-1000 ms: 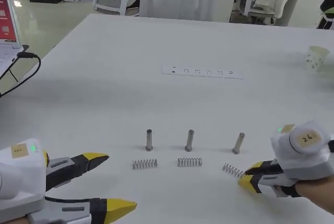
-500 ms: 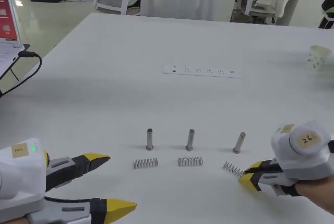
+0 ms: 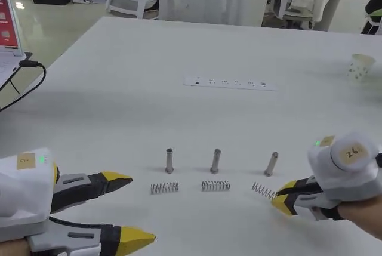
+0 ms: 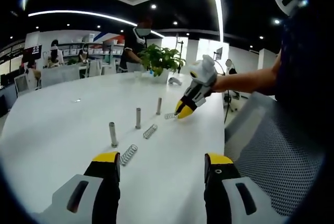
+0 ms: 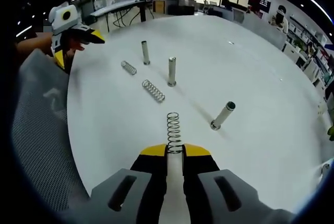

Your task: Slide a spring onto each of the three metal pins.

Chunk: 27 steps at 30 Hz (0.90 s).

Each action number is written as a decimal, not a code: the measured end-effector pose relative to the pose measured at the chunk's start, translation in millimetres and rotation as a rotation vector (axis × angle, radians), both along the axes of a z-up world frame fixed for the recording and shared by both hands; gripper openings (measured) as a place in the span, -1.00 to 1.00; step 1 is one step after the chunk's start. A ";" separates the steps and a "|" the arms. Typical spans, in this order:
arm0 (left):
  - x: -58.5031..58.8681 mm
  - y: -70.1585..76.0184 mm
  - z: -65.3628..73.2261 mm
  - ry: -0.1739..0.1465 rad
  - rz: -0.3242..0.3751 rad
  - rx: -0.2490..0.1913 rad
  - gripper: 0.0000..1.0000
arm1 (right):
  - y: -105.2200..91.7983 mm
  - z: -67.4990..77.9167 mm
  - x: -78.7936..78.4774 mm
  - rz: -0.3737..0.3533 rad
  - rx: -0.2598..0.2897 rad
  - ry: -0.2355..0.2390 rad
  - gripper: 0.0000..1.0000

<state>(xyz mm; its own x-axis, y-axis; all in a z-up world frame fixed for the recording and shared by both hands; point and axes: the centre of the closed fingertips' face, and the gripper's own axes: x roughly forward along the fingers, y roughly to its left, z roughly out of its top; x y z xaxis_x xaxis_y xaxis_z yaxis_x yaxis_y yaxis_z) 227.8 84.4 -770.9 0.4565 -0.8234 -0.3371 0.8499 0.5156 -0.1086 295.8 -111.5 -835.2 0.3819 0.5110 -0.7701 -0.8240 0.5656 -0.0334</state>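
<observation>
Three metal pins stand in a row on the white table: left (image 3: 169, 160), middle (image 3: 215, 160), right (image 3: 271, 164). In front of each pin lies a spring: left (image 3: 164, 188), middle (image 3: 215, 185), right (image 3: 262, 190). My right gripper (image 3: 277, 199) is shut on the near end of the right spring (image 5: 173, 130), which sticks out ahead of its jaws (image 5: 175, 150) and lies low on the table. My left gripper (image 3: 138, 208) is open and holds nothing (image 4: 163, 158); it sits left of the left spring (image 4: 128, 154).
A white power strip (image 3: 230, 83) lies further back on the table. A paper cup (image 3: 360, 67) stands at the far right. A black cable (image 3: 24, 83) hangs off the left edge. Chairs and desks stand beyond the table.
My right gripper has edged slightly left at the end of the right spring. The left gripper has hardly moved. The pins and the other springs lie as before.
</observation>
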 end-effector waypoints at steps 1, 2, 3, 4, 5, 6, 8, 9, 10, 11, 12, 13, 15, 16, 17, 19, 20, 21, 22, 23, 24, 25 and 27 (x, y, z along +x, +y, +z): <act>0.3 -1.8 1.7 -0.004 -0.009 0.004 0.22 | 1.7 2.4 -1.4 0.011 -0.002 -0.003 -0.84; 0.5 -3.6 3.1 -0.008 -0.019 0.008 0.22 | 3.5 4.7 -3.8 0.021 -0.002 0.001 -0.84; 0.5 -4.9 4.1 -0.010 -0.027 0.010 0.22 | 5.0 6.4 -5.0 0.028 -0.001 0.001 -0.84; 0.6 -6.8 5.1 -0.013 -0.037 0.015 0.21 | 6.5 8.5 -6.3 0.037 -0.002 0.002 -0.84; 0.8 -8.0 5.6 -0.014 -0.043 0.017 0.22 | 7.7 9.5 -7.7 0.044 -0.002 0.006 -0.84; 1.0 -9.1 5.9 -0.016 -0.049 0.019 0.21 | 10.6 11.1 -11.2 0.060 0.000 0.016 -0.84; 1.9 -11.2 5.0 -0.017 -0.058 0.019 0.20 | 13.9 13.0 -14.6 0.076 0.001 0.023 -0.84; 2.7 -12.3 3.6 -0.017 -0.061 0.017 0.19 | 16.4 14.3 -16.8 0.088 0.000 0.022 -0.84; 3.3 -13.1 2.0 -0.016 -0.063 0.017 0.18 | 18.2 14.6 -18.7 0.096 0.000 0.027 -0.84; 3.6 -14.3 -0.9 -0.010 -0.067 0.018 0.17 | 20.7 14.9 -20.9 0.107 0.000 0.033 -0.84; 3.8 -15.0 -3.0 -0.006 -0.069 0.021 0.17 | 22.4 15.2 -22.2 0.114 -0.002 0.035 -0.84; 3.8 -15.9 -4.9 -0.002 -0.073 0.025 0.17 | 24.2 15.4 -23.8 0.124 -0.004 0.037 -0.84; 3.2 -19.0 -7.1 0.005 -0.088 0.033 0.17 | 30.1 16.1 -28.1 0.148 -0.005 0.043 -0.84; 3.8 -20.1 -7.4 0.006 -0.094 0.035 0.17 | 32.0 16.2 -29.4 0.155 -0.006 0.045 -0.84; 4.4 -21.1 -7.1 0.007 -0.098 0.033 0.17 | 34.1 16.4 -30.8 0.164 -0.006 0.048 -0.84; 5.1 -24.7 -5.3 0.008 -0.107 0.026 0.16 | 38.9 16.4 -32.9 0.179 -0.008 0.050 -0.84; 6.2 -26.3 -5.4 0.008 -0.114 0.026 0.16 | 42.1 16.3 -35.2 0.194 -0.010 0.056 -0.84; 6.5 -26.7 -5.7 0.008 -0.116 0.027 0.16 | 43.1 16.3 -35.8 0.198 -0.011 0.057 -0.84; 6.8 -28.4 -6.1 0.009 -0.125 0.029 0.16 | 46.4 16.9 -37.6 0.209 -0.012 0.057 -0.84; 6.6 -30.1 -7.0 0.009 -0.135 0.036 0.15 | 48.2 17.2 -38.5 0.216 -0.015 0.056 -0.84; 6.2 -31.4 -7.5 0.006 -0.142 0.044 0.14 | 51.3 18.0 -40.3 0.229 -0.016 0.058 -0.84; 5.4 -32.8 -8.1 0.005 -0.152 0.050 0.13 | 53.3 18.6 -41.2 0.235 -0.015 0.059 -0.84; 4.0 -36.4 -9.0 0.008 -0.171 0.057 0.11 | 57.5 19.3 -43.1 0.250 -0.018 0.059 -0.84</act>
<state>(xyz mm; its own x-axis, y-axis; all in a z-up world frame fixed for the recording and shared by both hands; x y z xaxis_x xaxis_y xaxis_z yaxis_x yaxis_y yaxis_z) 231.8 48.1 -779.9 0.3087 -0.8681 -0.3888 0.9248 0.3695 -0.0906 252.7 -54.0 -815.9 0.1998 0.5697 -0.7972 -0.9391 0.3435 0.0101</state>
